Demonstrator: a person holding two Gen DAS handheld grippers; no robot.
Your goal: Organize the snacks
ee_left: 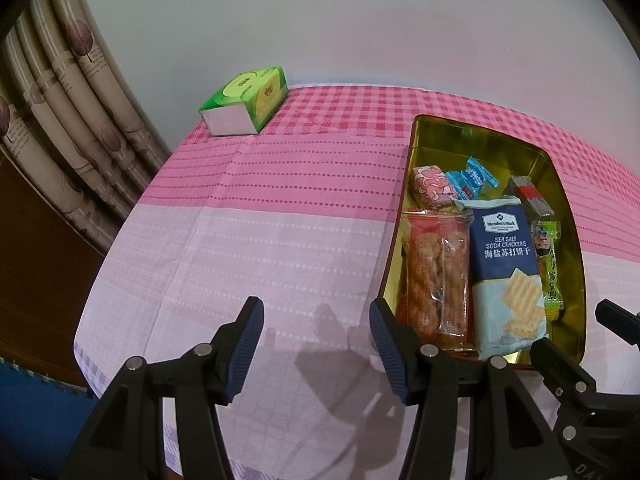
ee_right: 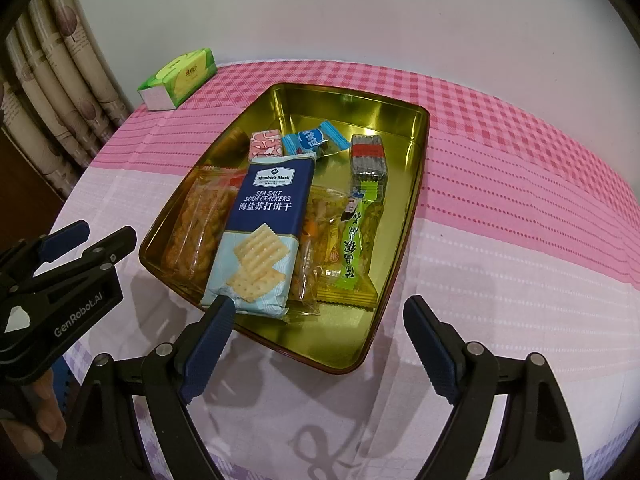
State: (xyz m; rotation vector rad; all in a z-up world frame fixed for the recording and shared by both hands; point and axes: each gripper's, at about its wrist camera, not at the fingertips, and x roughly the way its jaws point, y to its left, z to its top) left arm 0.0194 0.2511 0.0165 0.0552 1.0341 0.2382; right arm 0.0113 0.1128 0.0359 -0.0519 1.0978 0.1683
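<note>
Fingers (ee_right: 424, 344) on your right gripper (ee_right: 316, 344) stood wide and empty; the left gripper (ee_left: 316, 344) stood narrower, empty too. Snacks lay in the gold tin (ee_right: 372, 344), mid-frame on the desk (ee_right: 520, 280). You could pinch the light, crinkly cracker pack (ee_right: 264, 232) across its sides, gently, since crackers break.

One gold tin tray (ee_right: 404, 128), centre. In it, seven snack packets: one cracker pack (ee_right: 262, 232), one fried-twist bag (ee_right: 196, 224), two yellow and green bags at 3 o'clock, three small sweets at 12. One tissue box (ee_right: 178, 78), 10 o'clock.
</note>
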